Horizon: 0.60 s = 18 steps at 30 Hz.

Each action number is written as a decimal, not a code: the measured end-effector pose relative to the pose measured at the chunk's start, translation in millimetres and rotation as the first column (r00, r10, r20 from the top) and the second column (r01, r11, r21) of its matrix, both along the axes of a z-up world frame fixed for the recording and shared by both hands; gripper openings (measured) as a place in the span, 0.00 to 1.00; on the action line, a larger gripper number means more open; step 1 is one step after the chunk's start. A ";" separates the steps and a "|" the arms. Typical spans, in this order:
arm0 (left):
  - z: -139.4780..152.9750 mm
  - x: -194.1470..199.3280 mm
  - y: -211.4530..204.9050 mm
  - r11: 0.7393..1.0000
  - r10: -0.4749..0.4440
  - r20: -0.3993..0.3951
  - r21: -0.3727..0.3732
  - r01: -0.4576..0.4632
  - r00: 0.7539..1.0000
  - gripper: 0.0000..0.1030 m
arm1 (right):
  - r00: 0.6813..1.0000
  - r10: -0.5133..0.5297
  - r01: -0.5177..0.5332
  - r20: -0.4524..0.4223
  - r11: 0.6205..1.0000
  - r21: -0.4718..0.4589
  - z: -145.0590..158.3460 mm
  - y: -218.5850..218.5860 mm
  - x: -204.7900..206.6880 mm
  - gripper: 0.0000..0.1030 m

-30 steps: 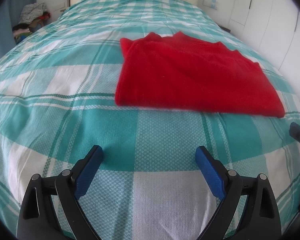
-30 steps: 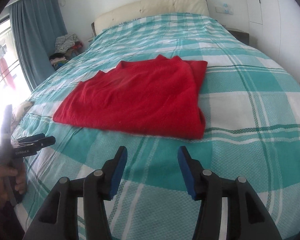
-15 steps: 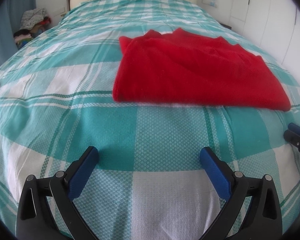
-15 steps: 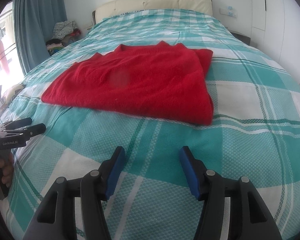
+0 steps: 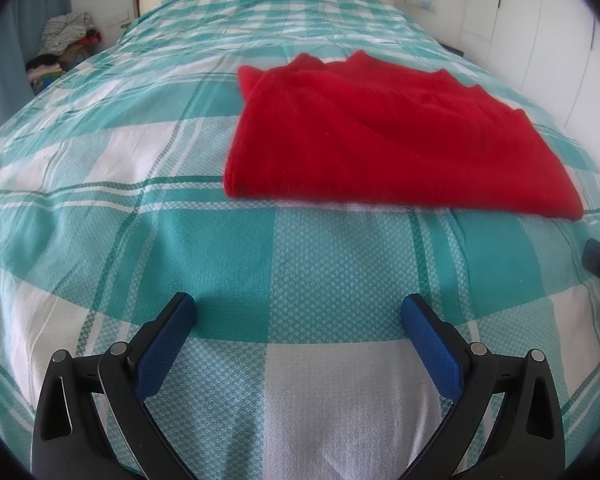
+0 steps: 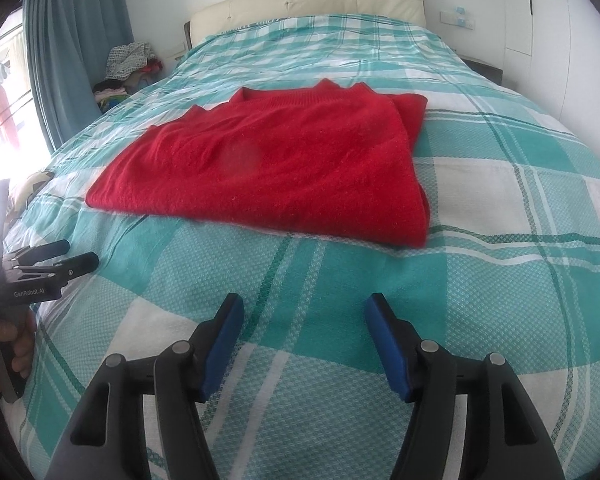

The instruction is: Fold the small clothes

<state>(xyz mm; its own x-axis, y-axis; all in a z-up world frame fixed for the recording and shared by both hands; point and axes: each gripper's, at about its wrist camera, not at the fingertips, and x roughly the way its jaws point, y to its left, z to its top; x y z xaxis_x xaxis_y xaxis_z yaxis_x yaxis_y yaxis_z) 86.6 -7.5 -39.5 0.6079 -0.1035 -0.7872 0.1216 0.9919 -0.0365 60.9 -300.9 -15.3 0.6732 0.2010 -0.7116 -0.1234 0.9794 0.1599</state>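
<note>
The red sweater (image 5: 384, 136) lies flat on the bed (image 5: 140, 184), its long side across both grippers, well beyond them. The left gripper (image 5: 298, 312) is spread wide and empty; the right gripper (image 6: 304, 312) is opening, empty, nearer to the sweater's folded corner.

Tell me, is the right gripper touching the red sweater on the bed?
Apart. The right wrist view shows the right gripper, jaws opening and empty, with a band of checked bedspread between it and the red sweater.

Home bedroom, plaid-covered bed (image 6: 500, 240), padded headboard (image 6: 308, 4), blue curtain (image 6: 76, 40), clothes pile (image 6: 128, 68)
</note>
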 end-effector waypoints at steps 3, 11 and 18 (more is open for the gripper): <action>-0.5 1.0 -0.9 1.000 -0.003 -0.006 0.006 0.003 1.000 1.00 | 0.999 -0.041 0.040 0.011 0.995 0.091 22.2 -23.5 16.8 0.62; 9.2 -1.3 4.6 0.999 -0.010 0.008 -0.047 0.010 1.000 0.99 | 0.983 -0.156 0.174 -0.092 0.955 0.242 34.1 -91.0 129.0 0.62; 32.5 -5.6 15.4 0.990 -0.021 0.045 -0.137 0.027 0.999 0.99 | 0.974 -0.080 0.147 -0.214 0.937 0.316 -2.1 -86.3 173.6 0.45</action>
